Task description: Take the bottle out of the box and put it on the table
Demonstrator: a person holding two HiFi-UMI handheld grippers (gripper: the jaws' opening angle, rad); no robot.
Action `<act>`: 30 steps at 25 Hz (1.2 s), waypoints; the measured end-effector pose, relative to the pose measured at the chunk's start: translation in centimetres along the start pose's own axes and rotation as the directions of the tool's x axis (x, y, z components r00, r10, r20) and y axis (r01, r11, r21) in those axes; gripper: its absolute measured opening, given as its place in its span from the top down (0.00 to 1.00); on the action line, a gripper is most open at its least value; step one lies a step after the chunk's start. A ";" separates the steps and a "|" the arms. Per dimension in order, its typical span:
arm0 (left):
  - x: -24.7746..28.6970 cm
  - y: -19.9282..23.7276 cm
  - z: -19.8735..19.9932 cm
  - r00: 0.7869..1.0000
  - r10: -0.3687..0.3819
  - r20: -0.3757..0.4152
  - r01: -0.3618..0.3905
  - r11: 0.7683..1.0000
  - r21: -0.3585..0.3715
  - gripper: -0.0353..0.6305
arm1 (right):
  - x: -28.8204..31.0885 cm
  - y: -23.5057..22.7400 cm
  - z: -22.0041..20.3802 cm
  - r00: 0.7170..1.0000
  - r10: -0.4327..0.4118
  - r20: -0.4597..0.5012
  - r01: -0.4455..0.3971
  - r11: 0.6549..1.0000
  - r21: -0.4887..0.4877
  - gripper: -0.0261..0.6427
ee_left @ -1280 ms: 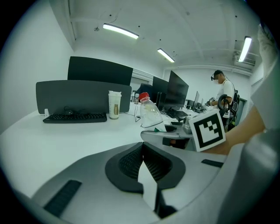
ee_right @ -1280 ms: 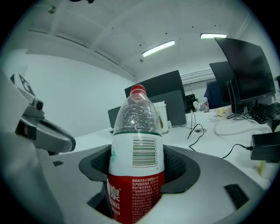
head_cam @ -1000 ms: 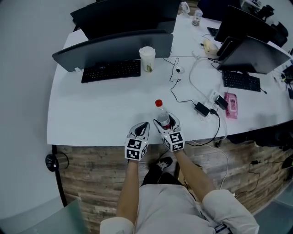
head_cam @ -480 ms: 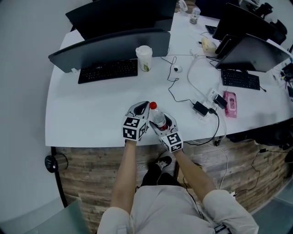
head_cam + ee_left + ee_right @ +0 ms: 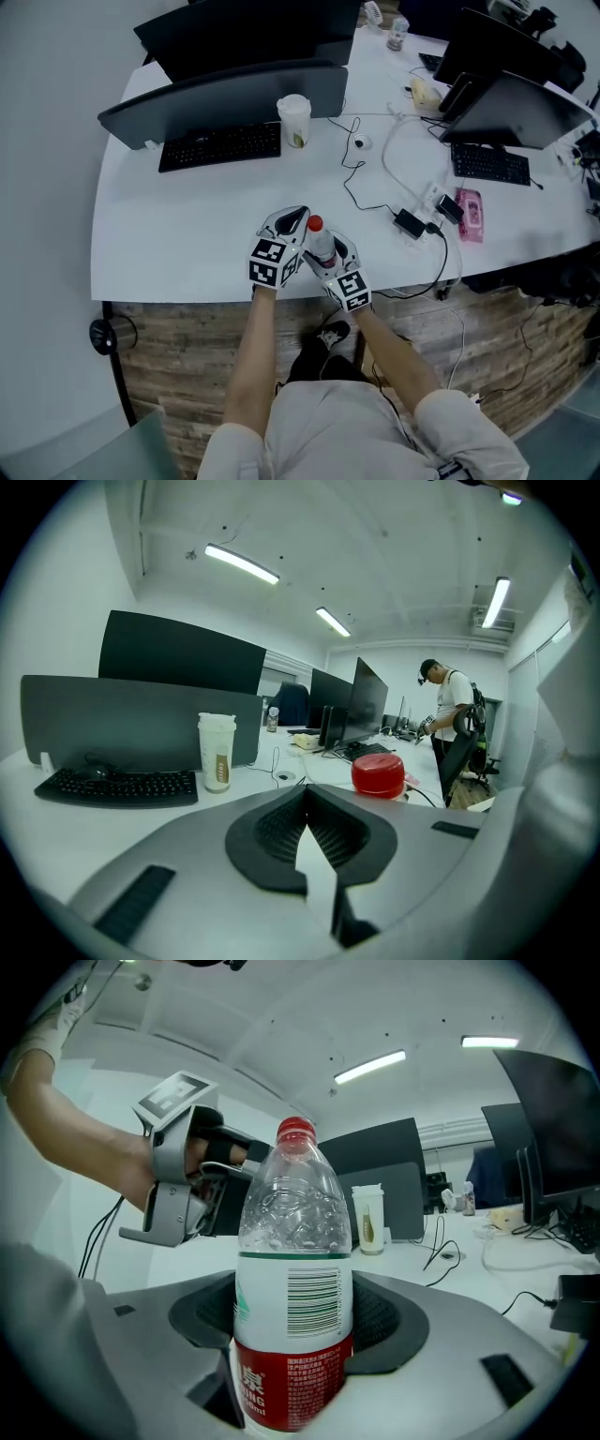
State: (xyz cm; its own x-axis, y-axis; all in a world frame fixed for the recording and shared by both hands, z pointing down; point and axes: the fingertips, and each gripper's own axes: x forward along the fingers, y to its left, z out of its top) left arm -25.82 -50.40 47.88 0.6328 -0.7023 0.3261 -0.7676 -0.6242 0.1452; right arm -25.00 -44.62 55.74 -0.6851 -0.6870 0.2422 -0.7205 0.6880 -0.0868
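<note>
A: Where do we find the clear plastic bottle (image 5: 292, 1269) with the red cap (image 5: 378, 773)?

B: We see it low in the middle of the head view, over the near edge of the white desk (image 5: 178, 234). It stands upright between the jaws of the right gripper (image 5: 328, 251). In the right gripper view the dark ribbed pads (image 5: 384, 1321) press its lower body from both sides, so the jaws are closed only as far as the bottle allows. We cannot tell whether its base touches the desk.

A: And the left gripper (image 5: 292, 221)?

B: It is just left of the bottle, with its tips near the cap. In its own view the jaws meet at the tips and hold nothing, and the cap shows just right of them.

A: Is there any writing we can read?

B: The bottle wears a white label with a green line and a barcode. Below that is a red band of white characters, cut off at the bottom of the frame, which we cannot read. The white paper cup (image 5: 217, 752) has a brown sleeve whose vertical lettering looks like "COFFEE".

A: What else is around?

B: Toward the top of the head view a black keyboard (image 5: 220, 145) lies before a dark monitor (image 5: 225, 94), with the cup beside them. Right of centre, black cables (image 5: 361, 192) run to a black power adapter (image 5: 410, 223), and a pink packet (image 5: 471, 216) lies farther right. All of these are well apart from the bottle, and only the left gripper is close to it.
</note>
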 end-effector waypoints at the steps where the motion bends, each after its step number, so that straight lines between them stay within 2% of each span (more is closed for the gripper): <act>1: 0.0 -0.3 0.2 1.000 -0.014 0.004 0.014 1.000 0.011 0.92 | 0.1 -0.1 0.1 1.000 -0.003 -0.003 0.003 1.000 -0.003 0.48; 6: -0.2 -2.2 0.5 0.996 -0.087 0.006 0.086 0.995 0.054 0.92 | 0.6 -0.1 -0.4 0.999 -0.001 -0.041 0.000 1.000 -0.030 0.48; 11: -0.5 -2.7 -0.5 0.996 -0.093 -0.013 0.093 0.994 0.063 0.92 | 1.0 0.5 -0.6 0.997 0.002 -0.080 -0.007 0.998 -0.065 0.48; 20: -3.2 -0.2 -2.2 1.000 0.019 -0.005 -0.019 1.000 0.009 0.92 | 0.7 0.2 -0.9 0.995 -0.003 -0.101 0.002 1.000 -0.008 0.48; 26: -5.9 0.6 -4.8 0.994 0.110 -0.018 -0.110 0.993 -0.052 0.92 | -0.8 0.2 -0.6 0.994 -0.002 -0.108 0.004 1.000 0.018 0.47; 30: -7.5 0.0 -6.1 0.990 0.135 -0.025 -0.137 0.988 -0.074 0.92 | -1.6 0.3 -0.7 0.992 -0.001 -0.123 0.005 1.000 0.030 0.47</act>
State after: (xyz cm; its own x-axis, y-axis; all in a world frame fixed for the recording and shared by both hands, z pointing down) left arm -31.19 -43.08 51.15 0.5204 -0.7715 0.3659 -0.8524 -0.4952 0.1681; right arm -24.07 -43.13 55.95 -0.6659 -0.6536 0.3597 -0.7267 0.6773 -0.1147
